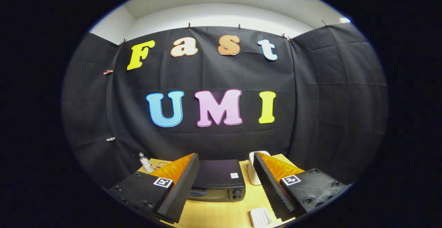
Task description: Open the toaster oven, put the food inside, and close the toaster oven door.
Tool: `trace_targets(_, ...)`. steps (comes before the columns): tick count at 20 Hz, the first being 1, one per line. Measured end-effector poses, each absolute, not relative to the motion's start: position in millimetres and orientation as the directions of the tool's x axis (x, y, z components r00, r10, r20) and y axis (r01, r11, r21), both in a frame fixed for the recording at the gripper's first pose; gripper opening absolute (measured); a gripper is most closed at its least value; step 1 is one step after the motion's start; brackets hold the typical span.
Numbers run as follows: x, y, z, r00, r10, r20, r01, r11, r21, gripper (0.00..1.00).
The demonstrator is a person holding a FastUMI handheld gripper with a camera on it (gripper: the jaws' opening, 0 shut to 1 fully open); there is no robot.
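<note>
Black cloth backs a wooden table; the oven sits on it, door seemingly shut, framed between the spread, empty fingers of the gripper and beyond them. Right of the oven: a white jug behind, a small white block in front; a bottle at back left. Food not identifiable, so this fits either approach to the door or job closed out.

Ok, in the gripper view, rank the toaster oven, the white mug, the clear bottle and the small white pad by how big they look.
1. toaster oven, between the open hand-held gripper fingers
2. white mug, partly hidden by a finger
3. small white pad, nearer the camera, so unsure against the mug
4. clear bottle
</note>
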State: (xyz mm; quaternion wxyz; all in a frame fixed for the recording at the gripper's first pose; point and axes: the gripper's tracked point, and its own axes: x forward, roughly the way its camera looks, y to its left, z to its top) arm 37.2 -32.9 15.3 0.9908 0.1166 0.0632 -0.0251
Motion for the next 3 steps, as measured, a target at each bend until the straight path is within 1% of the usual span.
trace_targets(3, 32.1, -32.9, 11.9, 0.990, -0.036, -0.138, 0.067, 0.972, 0.224, 0.98)
